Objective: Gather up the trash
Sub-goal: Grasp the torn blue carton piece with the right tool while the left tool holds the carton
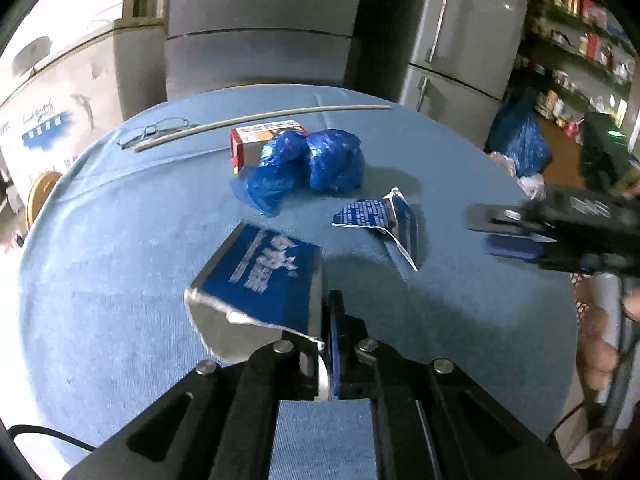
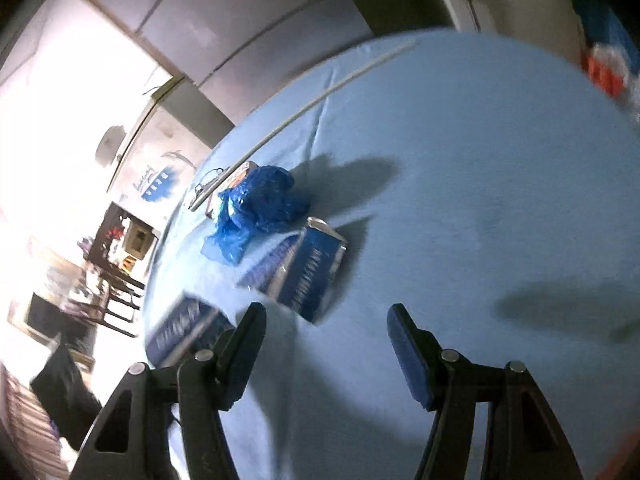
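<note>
Flanking blue bags (image 1: pixel 310 166): glasses (image 1: pixel 154 132), rod (image 1: pixel 260 120).

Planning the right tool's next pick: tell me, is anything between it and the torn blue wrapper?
Nothing visible. The right tool is open over bare tablecloth, and the torn blue wrapper lies just ahead of it.

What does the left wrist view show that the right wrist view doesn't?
Only the left wrist view shows the left gripper shut on the torn blue foil wrapper, and the grey fridge behind the table.

Only the right wrist view shows the right gripper from behind, open and empty, and dark chairs past the table edge.

Both show the blue tablecloth, crumpled blue plastic bags, second torn blue packet and thin white rod.
</note>
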The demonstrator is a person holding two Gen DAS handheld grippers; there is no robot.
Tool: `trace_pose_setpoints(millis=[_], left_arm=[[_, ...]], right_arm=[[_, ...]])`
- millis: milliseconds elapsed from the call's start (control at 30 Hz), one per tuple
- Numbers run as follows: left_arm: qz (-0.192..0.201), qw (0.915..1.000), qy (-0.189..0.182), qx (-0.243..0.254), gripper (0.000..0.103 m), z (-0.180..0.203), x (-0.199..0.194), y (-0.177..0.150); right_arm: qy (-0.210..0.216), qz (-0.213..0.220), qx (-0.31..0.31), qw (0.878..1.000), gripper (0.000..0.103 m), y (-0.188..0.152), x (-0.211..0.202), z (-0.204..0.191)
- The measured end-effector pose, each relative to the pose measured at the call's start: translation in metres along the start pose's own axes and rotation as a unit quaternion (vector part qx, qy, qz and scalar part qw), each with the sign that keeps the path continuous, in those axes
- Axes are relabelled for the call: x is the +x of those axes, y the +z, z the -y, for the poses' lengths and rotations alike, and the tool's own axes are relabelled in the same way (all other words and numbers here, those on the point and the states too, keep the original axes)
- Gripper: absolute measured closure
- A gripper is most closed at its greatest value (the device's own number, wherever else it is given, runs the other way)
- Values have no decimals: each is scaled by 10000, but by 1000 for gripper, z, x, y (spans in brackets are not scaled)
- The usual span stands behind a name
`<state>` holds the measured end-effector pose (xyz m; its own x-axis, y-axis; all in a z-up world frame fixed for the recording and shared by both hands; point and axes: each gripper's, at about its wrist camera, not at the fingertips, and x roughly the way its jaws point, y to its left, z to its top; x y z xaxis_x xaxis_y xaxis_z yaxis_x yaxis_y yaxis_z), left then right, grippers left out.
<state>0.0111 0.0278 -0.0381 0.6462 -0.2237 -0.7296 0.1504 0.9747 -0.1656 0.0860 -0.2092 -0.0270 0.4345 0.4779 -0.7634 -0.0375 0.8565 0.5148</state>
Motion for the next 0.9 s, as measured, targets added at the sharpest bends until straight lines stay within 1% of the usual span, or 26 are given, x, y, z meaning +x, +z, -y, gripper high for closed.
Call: trace_pose_setpoints(millis=[33,100,133,167,233,300,400,500,567,600,667,700,767,867,900], left_arm=[[-21,10000,-3,-15,98,0,1,0],[-28,10000,49,-29,81,-1,3,0],[-29,10000,82,-23,56,-1,3,-1],[9,9999,112,-18,37,-1,2,-2],[203,9997,132,-20,35,0,-1,-2],[186,9998,88,-27,35,0,0,0],[184,9997,127,-43,35,-1,1,3],[249,9995,168,-62,35,-5,-3,5],[284,9993,249,-37,35,-8,-4,5],[282,9992,278,-36,35,-9,-4,5],[282,9990,326,-77,35,-14,-6,5],[282,9990,339,-103,35,-15,-6,4],[280,9988,355,-161,35,-18,-7,4],[273,9988,375,-159,35,-19,-8,3],[270,9988,383,-147,35,-18,-7,3]], right_arm=[[6,-59,99,9999,36,3,9,-1],[-19,-162,221,9996,34,8,25,-6],[-23,-199,244,9995,31,9,30,-8],[-52,-245,262,9993,30,11,37,-12],[-148,-293,237,9992,27,13,47,-18],[-225,-306,173,9991,25,14,55,-24],[-434,-282,27,9987,24,21,67,-37],[-644,-306,-247,9972,24,25,76,-48],[-921,-324,-627,9932,24,25,83,-59],[-1118,-364,-898,9890,24,24,88,-67],[-1398,-415,-1335,9803,29,21,96,-79],[-1487,-380,-1572,9756,35,19,98,-84],[-1414,-360,-1527,9774,36,17,95,-80],[-1193,-338,-1395,9824,43,17,86,-71],[-1108,-305,-1381,9837,47,18,82,-69]])
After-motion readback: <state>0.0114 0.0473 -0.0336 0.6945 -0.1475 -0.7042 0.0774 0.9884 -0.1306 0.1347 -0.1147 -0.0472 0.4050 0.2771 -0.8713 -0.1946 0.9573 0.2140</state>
